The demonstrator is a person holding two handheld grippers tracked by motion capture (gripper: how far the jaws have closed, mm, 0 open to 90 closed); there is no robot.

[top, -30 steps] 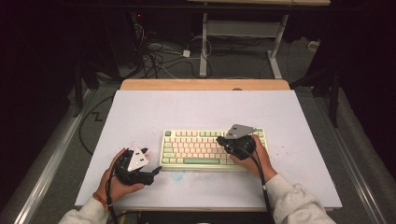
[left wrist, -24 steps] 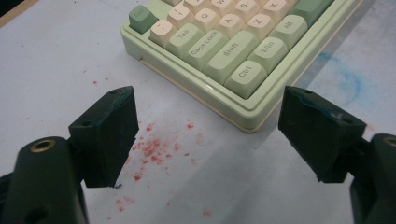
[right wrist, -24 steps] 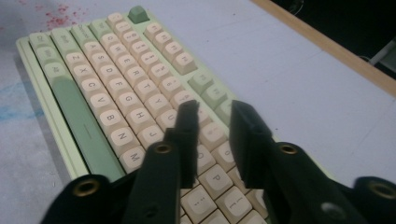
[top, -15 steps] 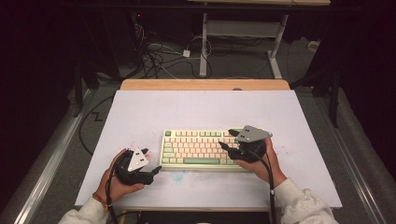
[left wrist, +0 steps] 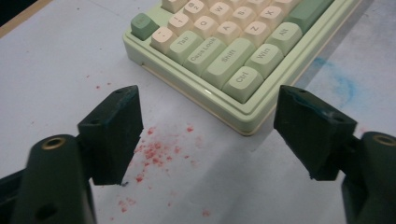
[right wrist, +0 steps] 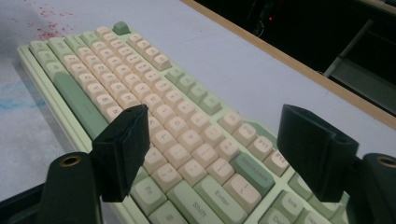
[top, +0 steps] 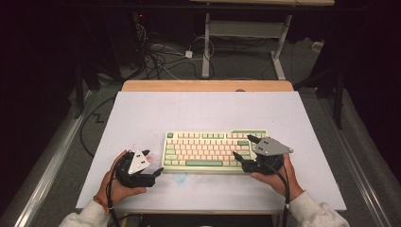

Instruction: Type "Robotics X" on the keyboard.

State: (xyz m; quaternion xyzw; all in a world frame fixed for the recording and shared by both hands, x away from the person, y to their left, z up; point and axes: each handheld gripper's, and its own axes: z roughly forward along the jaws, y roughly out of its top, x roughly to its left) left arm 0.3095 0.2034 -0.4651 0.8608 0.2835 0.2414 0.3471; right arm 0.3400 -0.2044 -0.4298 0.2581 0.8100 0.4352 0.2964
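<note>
The keyboard [top: 215, 151] is the lone obstacle, mid-desk toward the near edge. Bare desk [top: 203, 111] lies open beyond it, left and right of it too.

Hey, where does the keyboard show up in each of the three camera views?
High view: the keyboard lies low at centre, between the two hands.
Left gripper view: its lower-left corner, with the Ctrl key, sits at top centre, beyond the open tongs.
Right gripper view: its right half runs diagonally from top left to bottom right, under the open tongs.
Shared landmark: the long green spacebar.
</note>
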